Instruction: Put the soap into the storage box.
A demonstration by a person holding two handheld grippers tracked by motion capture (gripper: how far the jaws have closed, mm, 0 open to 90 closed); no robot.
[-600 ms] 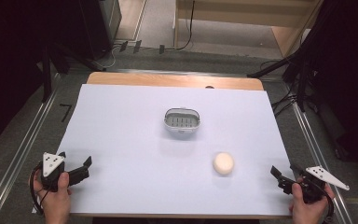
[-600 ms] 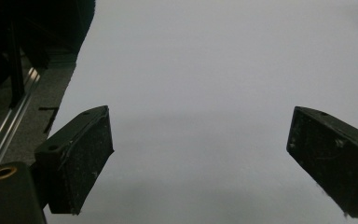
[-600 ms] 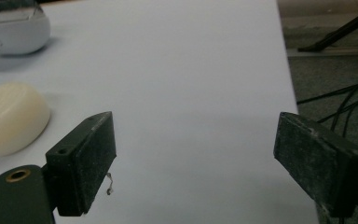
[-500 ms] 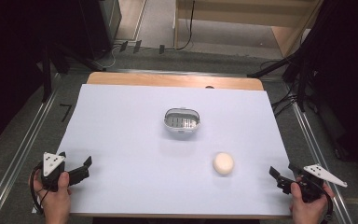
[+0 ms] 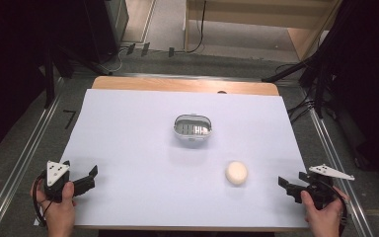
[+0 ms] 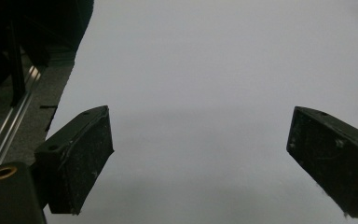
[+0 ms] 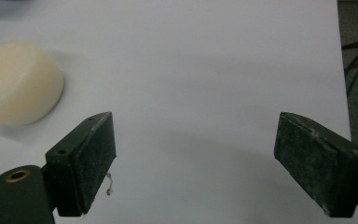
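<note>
A cream, dome-shaped bun [image 5: 237, 173] (pale, smooth) sits upright on the white table [image 5: 128, 138].

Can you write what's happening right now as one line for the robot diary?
left gripper: open, empty | right gripper: open, empty | cream bun: on table, near right gripper | small basket: mid-table

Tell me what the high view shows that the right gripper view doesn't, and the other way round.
High view alone: the small lidded container at the middle of the white sheet, the left gripper with its hand at the near left corner, and the wooden table edge at the far side. Right gripper view alone: the right gripper seen close along its own two black jaws, standing wide apart with nothing between them, and a tiny thread by one jaw. Both: the cream round bun-like piece and the white sheet.
</note>
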